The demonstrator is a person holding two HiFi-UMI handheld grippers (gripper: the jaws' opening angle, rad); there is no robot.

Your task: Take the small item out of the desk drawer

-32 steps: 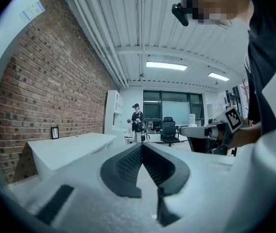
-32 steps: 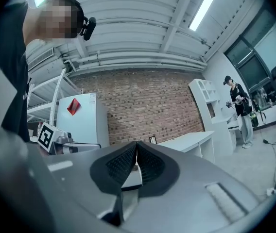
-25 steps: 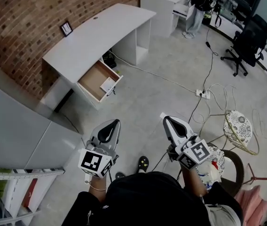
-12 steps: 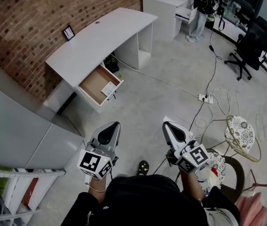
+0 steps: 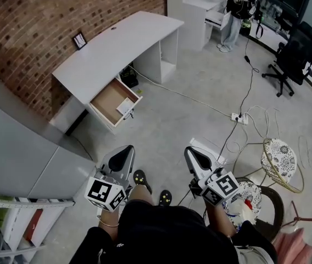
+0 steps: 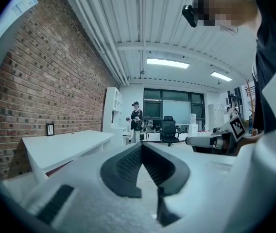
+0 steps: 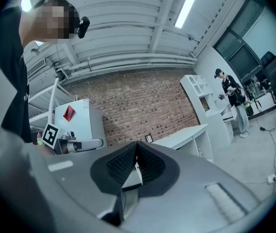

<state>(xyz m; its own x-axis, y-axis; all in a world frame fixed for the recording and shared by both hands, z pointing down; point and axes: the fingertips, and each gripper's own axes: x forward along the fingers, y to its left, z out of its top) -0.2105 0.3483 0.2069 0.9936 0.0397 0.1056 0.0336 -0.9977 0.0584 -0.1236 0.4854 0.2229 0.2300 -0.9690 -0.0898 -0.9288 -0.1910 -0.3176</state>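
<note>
A white desk (image 5: pixel 117 43) stands against the brick wall, and its wooden drawer (image 5: pixel 107 97) is pulled open. A small white item (image 5: pixel 126 106) lies in the drawer's front right corner. My left gripper (image 5: pixel 127 149) and right gripper (image 5: pixel 189 150) are held side by side over the floor, well short of the drawer. Both are shut with nothing between the jaws. In the left gripper view, the left gripper (image 6: pixel 141 144) points past the desk (image 6: pixel 55 147) into the room. In the right gripper view, the right gripper (image 7: pixel 136 143) points at the desk (image 7: pixel 184 136).
A power strip (image 5: pixel 237 117) and cables trail across the floor on the right, near a wire chair (image 5: pixel 281 155). A black office chair (image 5: pixel 290 56) and a standing person (image 5: pixel 235 4) are at the back. A grey cabinet (image 5: pixel 18 153) and shelves (image 5: pixel 13 224) lie on the left.
The person has stepped forward: a knee and shoes now show between the grippers. Both grippers sit a little lower in the head view and stay shut.
</note>
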